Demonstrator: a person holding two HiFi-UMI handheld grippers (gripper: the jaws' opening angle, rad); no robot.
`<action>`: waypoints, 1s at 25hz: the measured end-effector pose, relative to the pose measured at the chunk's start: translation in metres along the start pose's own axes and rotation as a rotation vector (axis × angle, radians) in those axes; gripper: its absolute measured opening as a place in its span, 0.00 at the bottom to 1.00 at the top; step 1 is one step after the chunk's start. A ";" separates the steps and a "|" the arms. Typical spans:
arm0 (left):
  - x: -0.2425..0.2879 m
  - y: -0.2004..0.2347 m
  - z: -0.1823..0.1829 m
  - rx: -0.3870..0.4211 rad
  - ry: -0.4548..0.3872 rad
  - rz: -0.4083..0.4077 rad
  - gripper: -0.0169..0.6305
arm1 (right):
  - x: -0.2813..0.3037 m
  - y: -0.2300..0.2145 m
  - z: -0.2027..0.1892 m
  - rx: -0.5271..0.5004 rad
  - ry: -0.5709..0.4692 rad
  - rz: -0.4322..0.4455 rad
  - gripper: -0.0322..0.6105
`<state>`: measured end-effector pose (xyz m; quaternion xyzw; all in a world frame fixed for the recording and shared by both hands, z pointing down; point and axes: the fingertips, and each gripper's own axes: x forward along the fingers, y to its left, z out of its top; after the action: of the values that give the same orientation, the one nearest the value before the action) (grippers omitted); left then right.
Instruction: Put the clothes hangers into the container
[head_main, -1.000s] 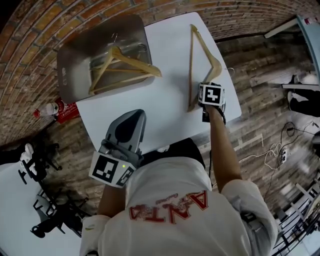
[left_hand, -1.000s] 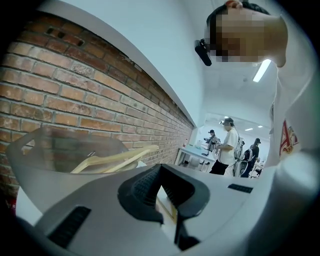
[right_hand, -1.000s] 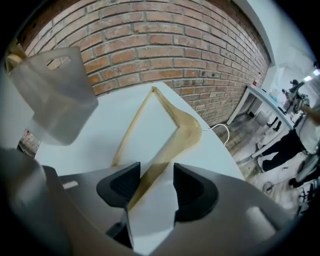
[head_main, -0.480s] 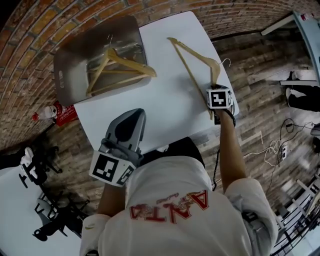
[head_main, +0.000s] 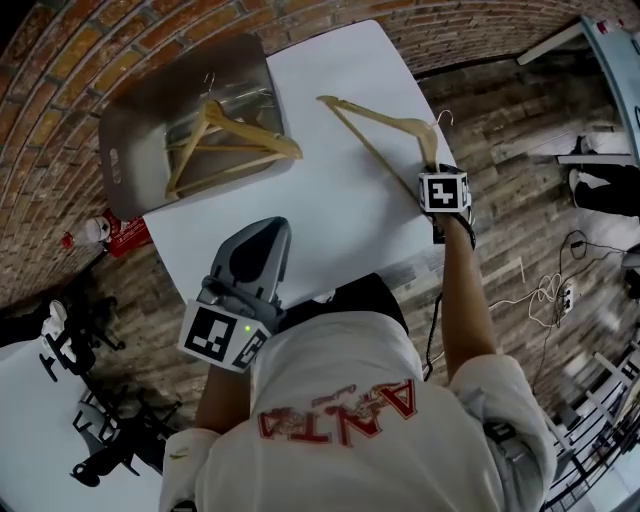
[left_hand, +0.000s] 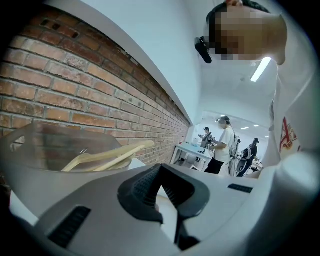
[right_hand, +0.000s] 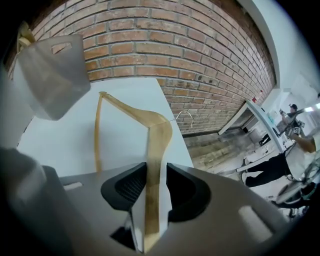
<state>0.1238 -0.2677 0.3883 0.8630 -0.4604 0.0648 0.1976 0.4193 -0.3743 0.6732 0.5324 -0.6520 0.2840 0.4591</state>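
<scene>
Right gripper (right_hand: 150, 192): clenched on one arm of the wooden hanger (head_main: 400, 121), jaws just eased wider, right edge of white table (head_main: 330, 210). Left gripper (left_hand: 161, 172): closed, empty, lower centre. Second hanger (head_main: 235, 130) inside grey container (head_main: 130, 110), upper left.

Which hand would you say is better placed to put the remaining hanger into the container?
Right: the right tool, jaws just closed then eased slightly, grips the wooden hanger; the left tool sits shut and empty by the person's body.
</scene>
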 end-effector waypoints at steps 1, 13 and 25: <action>0.001 0.001 -0.001 -0.003 0.002 0.002 0.04 | 0.000 0.000 0.000 0.013 0.007 0.000 0.23; 0.001 0.004 -0.002 -0.011 0.006 -0.005 0.04 | -0.036 0.001 0.028 -0.015 -0.238 -0.052 0.18; -0.017 0.004 0.005 -0.007 -0.037 -0.010 0.04 | -0.123 -0.014 0.088 -0.097 -0.493 -0.210 0.18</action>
<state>0.1101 -0.2585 0.3796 0.8657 -0.4598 0.0462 0.1923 0.4076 -0.4006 0.5244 0.6275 -0.6981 0.0649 0.3387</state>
